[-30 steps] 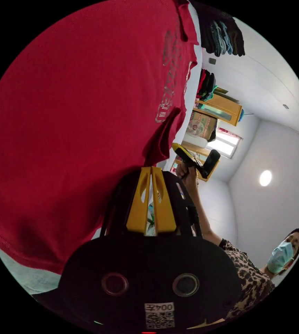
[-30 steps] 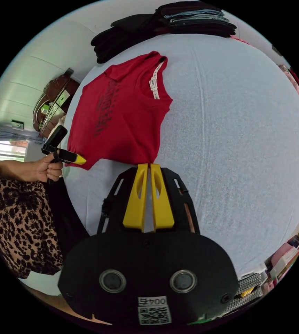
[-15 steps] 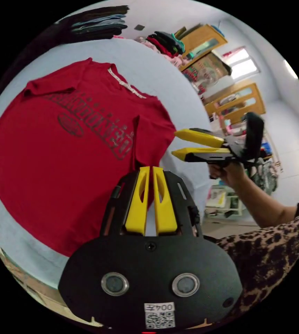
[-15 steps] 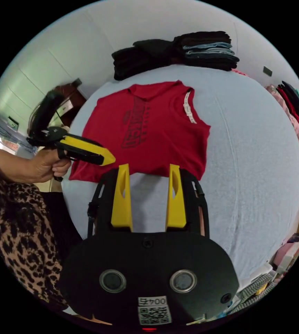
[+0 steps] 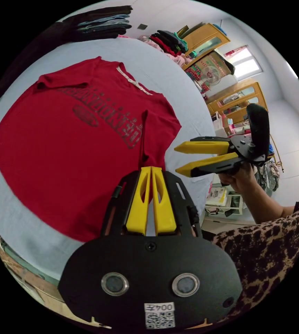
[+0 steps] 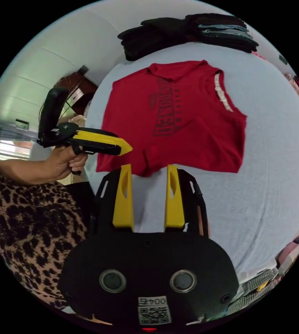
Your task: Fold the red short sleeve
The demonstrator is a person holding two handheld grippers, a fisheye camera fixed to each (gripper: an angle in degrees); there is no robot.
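Note:
The red short sleeve shirt lies spread on a pale bed-like surface, print side up, collar at the far side. My left gripper is shut on the shirt's near edge, and a ridge of red cloth rises into its jaws. In the right gripper view the shirt lies flat, with the left gripper shut at its near left corner. My right gripper stands open just short of the shirt's hem, holding nothing. It also appears open in the left gripper view, beside the shirt's edge.
Stacks of dark folded clothes sit at the far end of the surface. Wooden cabinets and a window stand beyond. The person's leopard-print sleeve is close on the left.
The shirt, lifted close to the left camera a second ago, now lies flat. The right gripper opened and let go of the hem. The left gripper stays shut.

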